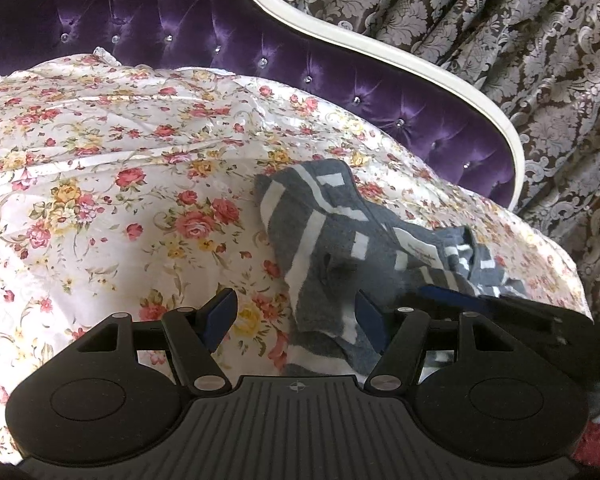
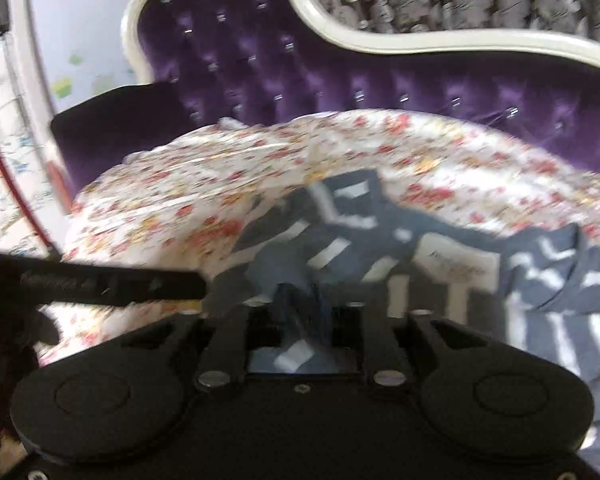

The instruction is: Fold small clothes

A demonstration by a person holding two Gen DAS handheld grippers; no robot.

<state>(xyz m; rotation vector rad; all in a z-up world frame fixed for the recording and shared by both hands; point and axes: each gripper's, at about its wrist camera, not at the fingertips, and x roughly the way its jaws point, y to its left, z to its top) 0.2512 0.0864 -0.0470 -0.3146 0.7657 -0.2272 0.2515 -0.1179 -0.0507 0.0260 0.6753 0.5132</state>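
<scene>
Lying crumpled on the floral bedspread (image 1: 100, 200) in front of the purple tufted headboard (image 1: 204, 28), the grey striped garment (image 1: 312, 236) is bunched rather than flat, so it probably needs lifting and spreading before any fold can be made. The right gripper (image 2: 300, 304) appears to serve that purpose: its jaws look pressed together on a gathered peak of the grey cloth, which rises between them in the right wrist view, though that picture is badly smeared and the exact pinch is hard to read. The left gripper (image 1: 296, 320) has its jaws spread wide, low over the bed at the garment's near left edge; one blue pad sits over bare floral cloth while the other lies against or just over the grey fabric, so the hem runs partly into the gap without being clamped. This placement suggests it is set to take a second corner. A white label (image 2: 456, 268) shows near the collar.
</scene>
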